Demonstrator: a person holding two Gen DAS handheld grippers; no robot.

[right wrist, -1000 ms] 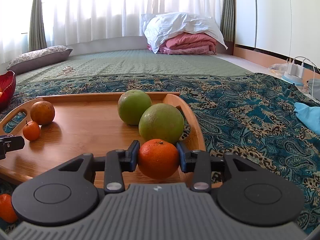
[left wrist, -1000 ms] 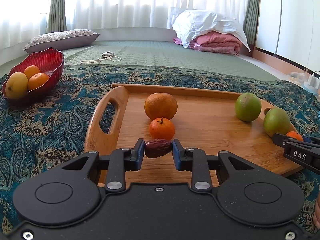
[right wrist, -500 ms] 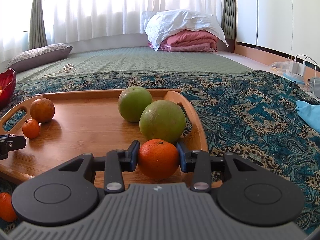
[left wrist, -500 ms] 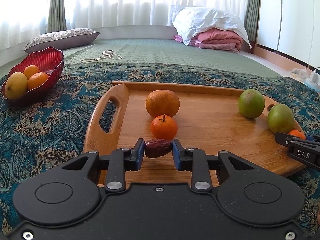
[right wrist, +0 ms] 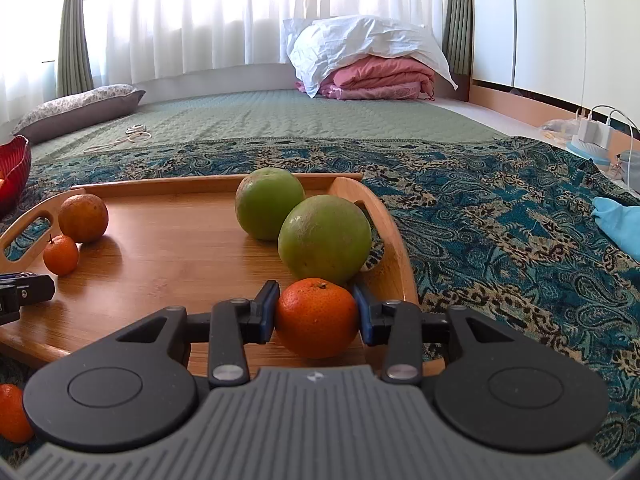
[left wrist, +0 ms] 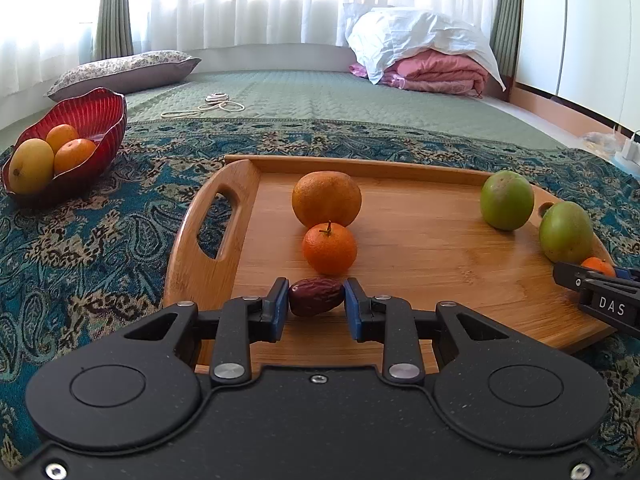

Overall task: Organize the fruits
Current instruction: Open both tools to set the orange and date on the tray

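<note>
Over the tray's near edge: both claws are holding fruit.
Left claw (left wrist: pixel 316 304) is clamping a date (left wrist: pixel 316 296); right claw (right wrist: pixel 316 312) is gripping a mandarin (right wrist: pixel 316 318) above the wooden tray (left wrist: pixel 420 264). Risk: the mandarin, once released, rolling against the green fruit (right wrist: pixel 325 238).

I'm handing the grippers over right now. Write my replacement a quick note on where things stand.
Left gripper: shut on a date, over the tray's near edge.
Right gripper: shut on a mandarin, at the tray's right end.
On the tray: orange, small mandarin, two green fruits.
Red bowl holds three fruits.
One mandarin lies off the tray.
Left: place both held fruits, then that stray.
</note>
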